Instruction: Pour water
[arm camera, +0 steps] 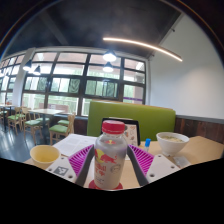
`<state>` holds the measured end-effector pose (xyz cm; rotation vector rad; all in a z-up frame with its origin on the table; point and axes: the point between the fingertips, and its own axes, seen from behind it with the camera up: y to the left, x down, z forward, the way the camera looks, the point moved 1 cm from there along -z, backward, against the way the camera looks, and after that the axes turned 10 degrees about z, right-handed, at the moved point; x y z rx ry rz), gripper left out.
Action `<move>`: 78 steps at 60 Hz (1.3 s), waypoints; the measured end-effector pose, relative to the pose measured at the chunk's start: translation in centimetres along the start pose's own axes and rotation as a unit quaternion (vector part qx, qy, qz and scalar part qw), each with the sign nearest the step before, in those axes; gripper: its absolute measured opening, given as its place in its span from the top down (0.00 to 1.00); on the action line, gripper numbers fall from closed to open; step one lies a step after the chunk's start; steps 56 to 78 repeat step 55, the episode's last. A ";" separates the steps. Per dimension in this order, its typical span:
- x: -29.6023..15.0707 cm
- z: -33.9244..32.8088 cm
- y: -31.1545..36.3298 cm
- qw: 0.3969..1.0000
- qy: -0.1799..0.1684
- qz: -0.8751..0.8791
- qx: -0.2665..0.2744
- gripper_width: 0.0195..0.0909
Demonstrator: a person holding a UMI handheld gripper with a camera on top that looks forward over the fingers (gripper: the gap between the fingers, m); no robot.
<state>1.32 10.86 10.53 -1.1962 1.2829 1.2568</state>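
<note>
A clear plastic bottle [111,157] with a red cap and a red-printed label stands upright on a red round coaster [100,185] on the table. My gripper [111,160] has one finger at each side of it. Both pink pads [83,160] lie against the bottle's sides with no gap showing, so the gripper is shut on the bottle. The bottle's base still touches the coaster. A white cup [172,142] sits beyond the right finger, and a yellow bowl [44,154] sits left of the left finger.
White papers [74,145] lie on the table behind the left finger. A green booth seat [135,120] backs the table. Chairs and tables stand at the far left under large windows.
</note>
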 end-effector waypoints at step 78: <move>-4.2 -33.5 2.8 0.997 -0.001 0.053 -0.055 0.11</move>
